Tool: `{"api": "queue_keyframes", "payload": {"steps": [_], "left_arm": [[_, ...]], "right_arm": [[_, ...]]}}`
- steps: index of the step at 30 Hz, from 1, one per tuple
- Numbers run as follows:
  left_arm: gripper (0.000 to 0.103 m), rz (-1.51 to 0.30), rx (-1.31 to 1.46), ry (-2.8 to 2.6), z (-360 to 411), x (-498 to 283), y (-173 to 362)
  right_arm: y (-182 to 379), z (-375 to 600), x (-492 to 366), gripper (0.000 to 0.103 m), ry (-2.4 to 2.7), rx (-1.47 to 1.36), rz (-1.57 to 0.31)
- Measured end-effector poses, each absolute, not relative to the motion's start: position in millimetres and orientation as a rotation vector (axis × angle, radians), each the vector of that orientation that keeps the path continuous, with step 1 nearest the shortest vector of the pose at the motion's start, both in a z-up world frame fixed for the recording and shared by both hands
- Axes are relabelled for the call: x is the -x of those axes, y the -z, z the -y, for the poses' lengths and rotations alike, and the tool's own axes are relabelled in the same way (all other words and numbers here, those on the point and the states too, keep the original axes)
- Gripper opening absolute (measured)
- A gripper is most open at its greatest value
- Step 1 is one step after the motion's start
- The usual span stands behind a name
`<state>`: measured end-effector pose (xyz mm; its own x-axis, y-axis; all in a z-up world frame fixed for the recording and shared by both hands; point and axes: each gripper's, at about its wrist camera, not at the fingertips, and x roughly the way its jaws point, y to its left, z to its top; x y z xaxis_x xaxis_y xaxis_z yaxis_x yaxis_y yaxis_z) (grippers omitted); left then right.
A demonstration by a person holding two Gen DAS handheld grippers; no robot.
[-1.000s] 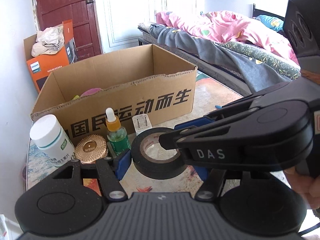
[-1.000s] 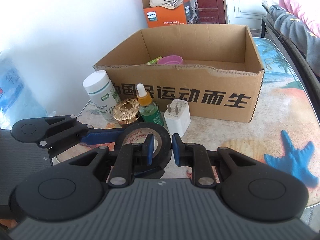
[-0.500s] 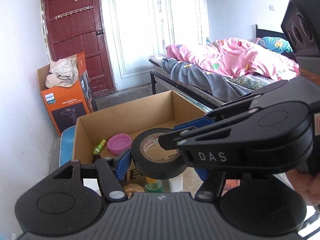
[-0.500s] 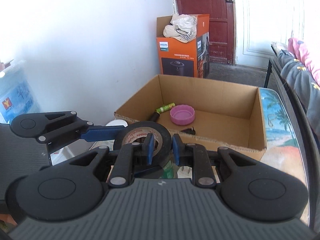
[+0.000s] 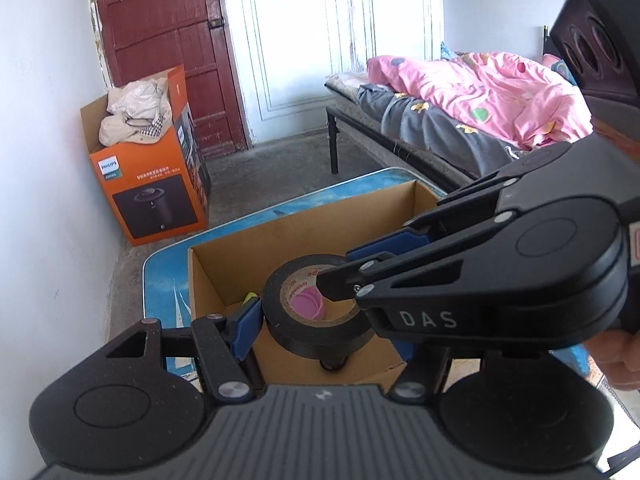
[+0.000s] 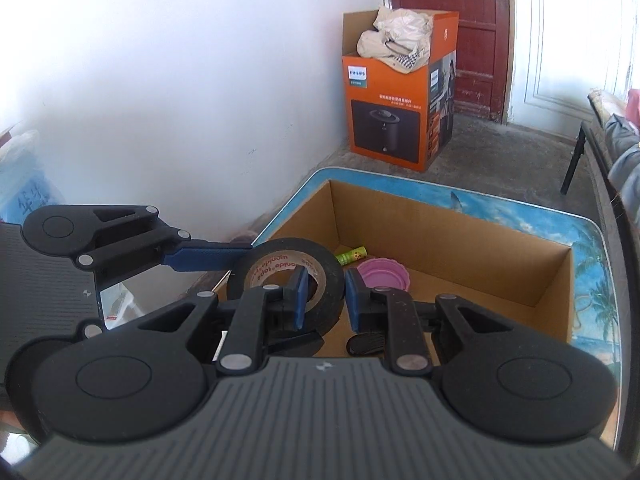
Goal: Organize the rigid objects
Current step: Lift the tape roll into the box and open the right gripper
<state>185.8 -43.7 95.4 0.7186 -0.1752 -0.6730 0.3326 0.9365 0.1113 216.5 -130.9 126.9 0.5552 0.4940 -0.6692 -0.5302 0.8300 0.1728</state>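
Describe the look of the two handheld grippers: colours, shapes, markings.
Both are matte black. Each has a ribbed grey body plate with a small emblem, two round pivot discs, silver rivets, and angular linkage arms ending in blue-padded fingers. The left gripper looks the same as the right gripper, whose side bears white "DAS" lettering in the left wrist view. A bare hand shows at the edge; no sleeve or cable is visible.

Left claw (image 5: 320,334): angled downward, blue pads set against opposite outer sides of a tape roll (image 5: 316,320). Right claw (image 6: 324,298): angled downward, pads pinching the roll's wall; a hand (image 5: 618,356) at its handle.
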Motion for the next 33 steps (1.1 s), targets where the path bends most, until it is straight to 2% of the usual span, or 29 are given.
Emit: {"api": "queue_keyframes", "payload": {"steps": [7,13,20,24,33], "left_arm": [[0.066,-0.986,-0.186,0.294,22.2,-268.6,-53.2],[0.066,-1.147,-0.172,0.295,10.2,-309.6,-19.3],[0.066,-1.176,-0.327,0.288,34.0,-312.8,-9.7],[0.061,-1.170,-0.364,0.280,38.7,-313.3,-8.3],[0.065,-1.118,-0.357,0.278,43.1,-307.3,-20.8]], "right_arm": [[-70.2,115.0,-304.8,0.019,-0.649,-0.056,-1.051],[-24.1,106.1,-341.8,0.019,-0.659,-0.117,-1.213],[8.2,98.8,-363.9,0.020,-0.646,-0.118,-1.323],[19.3,99.1,-367.9,0.020,-0.641,-0.121,-1.350],[16.2,104.8,-368.3,0.020,-0.642,-0.153,-1.329]]}}
